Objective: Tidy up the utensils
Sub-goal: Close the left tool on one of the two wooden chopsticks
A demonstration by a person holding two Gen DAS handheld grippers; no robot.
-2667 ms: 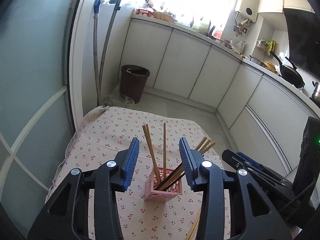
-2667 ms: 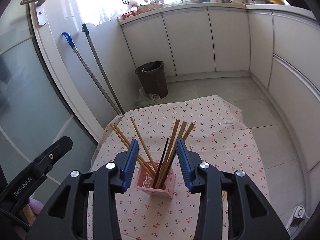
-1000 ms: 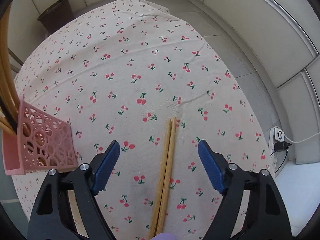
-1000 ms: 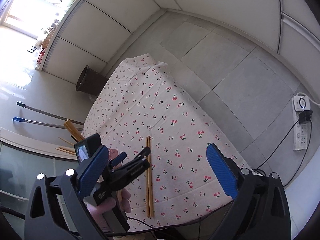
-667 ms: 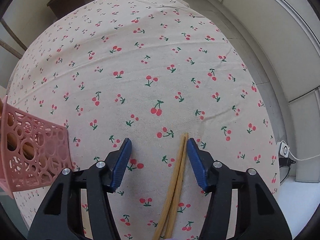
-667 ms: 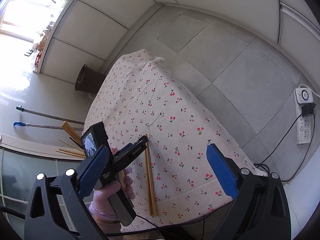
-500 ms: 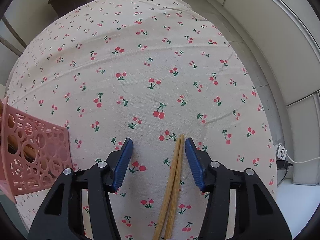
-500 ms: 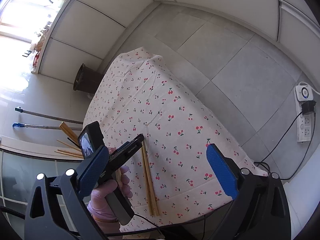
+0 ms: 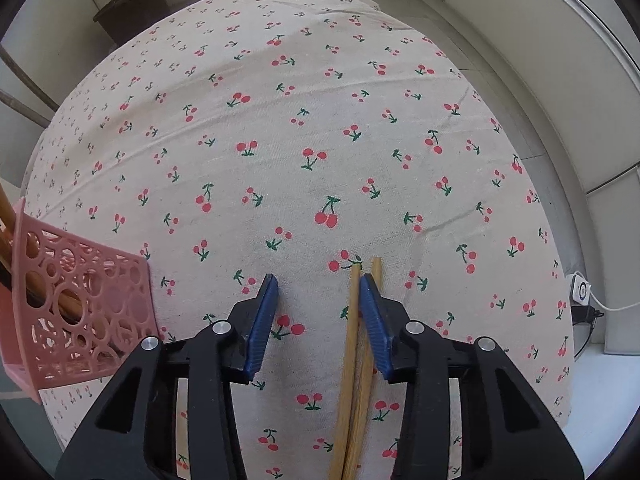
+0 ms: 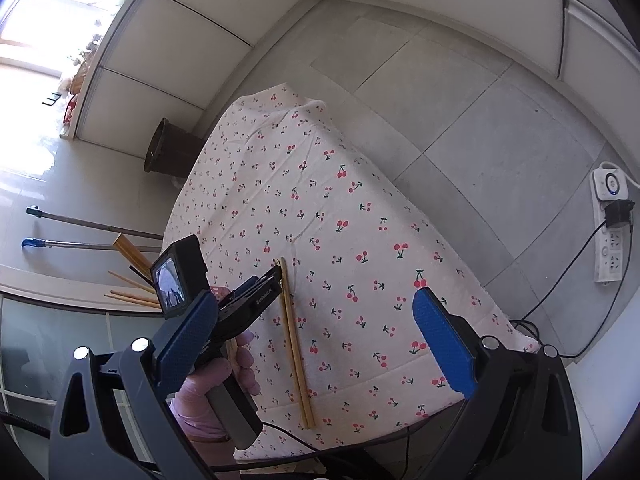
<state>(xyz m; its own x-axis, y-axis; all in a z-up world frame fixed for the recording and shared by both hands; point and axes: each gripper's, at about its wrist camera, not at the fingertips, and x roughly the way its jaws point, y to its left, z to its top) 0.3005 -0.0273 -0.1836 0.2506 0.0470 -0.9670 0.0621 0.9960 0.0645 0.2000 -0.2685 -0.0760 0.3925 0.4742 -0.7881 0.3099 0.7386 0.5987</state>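
Two wooden chopsticks (image 9: 352, 360) lie side by side on the cherry-print tablecloth (image 9: 320, 120). My left gripper (image 9: 318, 284) points down at them and its jaws are closing. One stick lies between the jaws, against the right pad (image 9: 374, 320). The other runs under that finger, and the left pad is well apart from both. A pink perforated basket (image 9: 80, 304) holding several chopsticks stands at the left. My right gripper (image 10: 316, 300) hangs wide open and high above the table with nothing in it. From there I see the chopstick pair (image 10: 294, 344) and the gloved hand (image 10: 224, 380) holding the left gripper.
A dark bin (image 10: 168, 152) stands on the floor past the table's far end, beside white cabinets. A power strip (image 10: 610, 232) with a cable lies on the tiled floor at the right. Two mop handles (image 10: 92, 236) lean at the left.
The left gripper's jaws have narrowed from wide apart to close around the chopsticks' tips, and it has edged nearer to them. The right gripper has stayed wide open, hardly moving.
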